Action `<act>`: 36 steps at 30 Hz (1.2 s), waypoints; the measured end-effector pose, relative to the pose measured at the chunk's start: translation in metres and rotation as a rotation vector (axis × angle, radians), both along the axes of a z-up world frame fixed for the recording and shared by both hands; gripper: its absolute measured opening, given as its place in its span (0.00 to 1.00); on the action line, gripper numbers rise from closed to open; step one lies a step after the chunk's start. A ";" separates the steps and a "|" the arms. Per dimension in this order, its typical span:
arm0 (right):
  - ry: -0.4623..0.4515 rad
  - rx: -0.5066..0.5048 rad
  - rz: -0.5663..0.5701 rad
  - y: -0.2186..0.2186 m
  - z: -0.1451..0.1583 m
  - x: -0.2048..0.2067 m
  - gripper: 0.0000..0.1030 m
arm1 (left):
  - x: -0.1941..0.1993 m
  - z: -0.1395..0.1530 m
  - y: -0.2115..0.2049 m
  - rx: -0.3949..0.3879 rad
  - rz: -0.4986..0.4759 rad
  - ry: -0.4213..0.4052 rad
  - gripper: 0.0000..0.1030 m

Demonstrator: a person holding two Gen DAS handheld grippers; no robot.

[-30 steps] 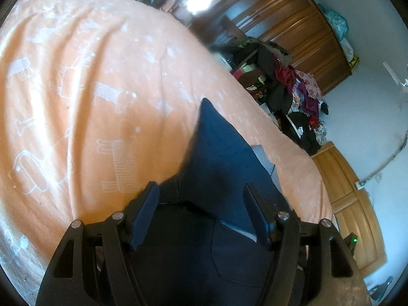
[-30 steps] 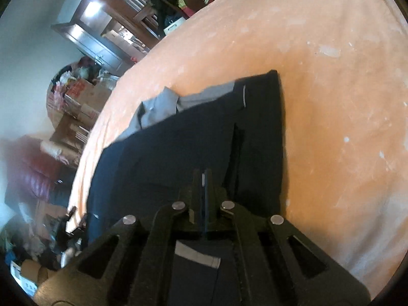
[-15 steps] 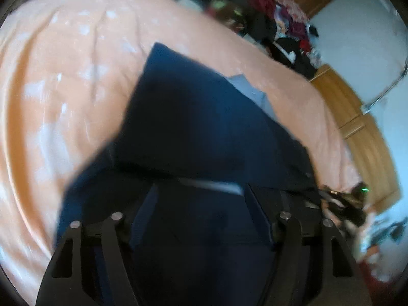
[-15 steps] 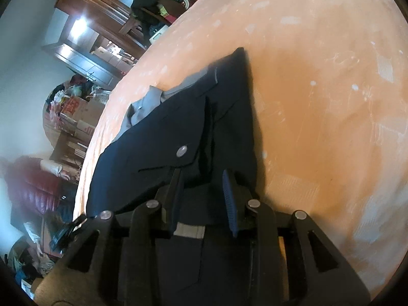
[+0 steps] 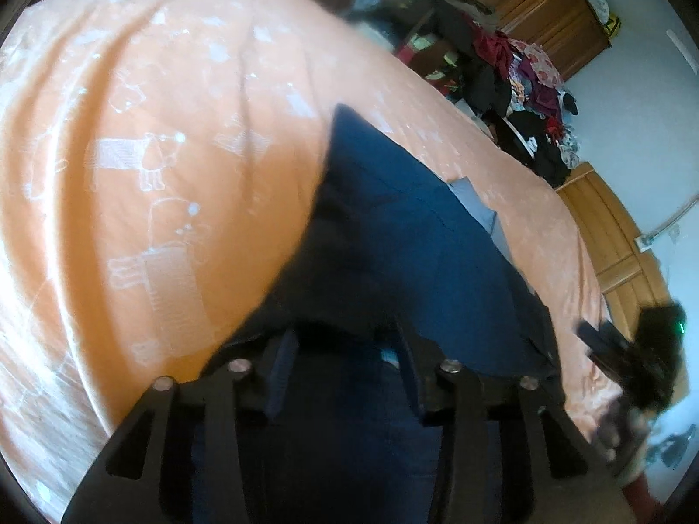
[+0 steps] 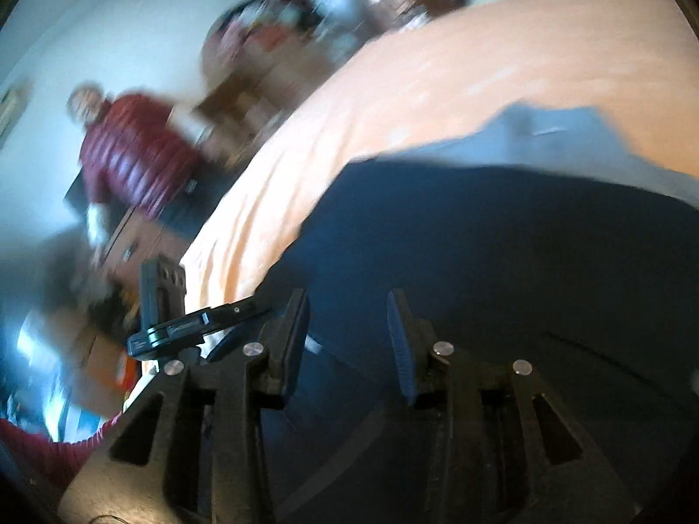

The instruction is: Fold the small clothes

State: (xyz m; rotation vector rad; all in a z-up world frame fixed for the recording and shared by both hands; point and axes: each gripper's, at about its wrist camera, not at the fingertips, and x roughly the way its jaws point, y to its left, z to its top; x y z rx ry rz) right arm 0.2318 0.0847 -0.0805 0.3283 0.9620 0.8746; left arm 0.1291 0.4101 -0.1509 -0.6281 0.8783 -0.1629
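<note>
A dark navy garment (image 5: 415, 240) lies folded on the orange bedspread (image 5: 153, 174), with a strip of grey lining (image 5: 474, 205) showing at its far edge. My left gripper (image 5: 345, 349) hovers low over the garment's near edge. It is open, and a dark fold of cloth lies between its fingers (image 5: 282, 362). The right wrist view is blurred: my right gripper (image 6: 347, 327) is open just above the navy garment (image 6: 502, 262), and the grey lining (image 6: 559, 126) shows beyond it. Each gripper shows at the edge of the other's view.
The bed's far edge drops to a heap of clothes (image 5: 515, 74) and wooden wardrobes (image 5: 546, 13). A low wooden cabinet (image 5: 620, 236) stands right of the bed. A person in a maroon puffer jacket (image 6: 131, 153) appears, blurred, beyond the bed's left edge (image 6: 262, 201).
My right gripper went from shut on the garment to open and swung left. My left gripper's fingers have drawn closer together, and it moved along the garment's near edge.
</note>
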 end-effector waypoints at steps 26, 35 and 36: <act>0.069 -0.001 0.248 0.183 -0.033 0.041 0.08 | -0.043 -0.011 0.012 -0.111 0.059 -0.088 0.51; 0.150 -0.124 0.256 0.217 -0.074 0.064 0.00 | -0.052 -0.018 0.024 -0.140 0.056 -0.109 0.53; 0.136 -0.129 0.254 0.219 -0.070 0.064 0.00 | -0.053 -0.018 0.024 -0.142 0.056 -0.111 0.53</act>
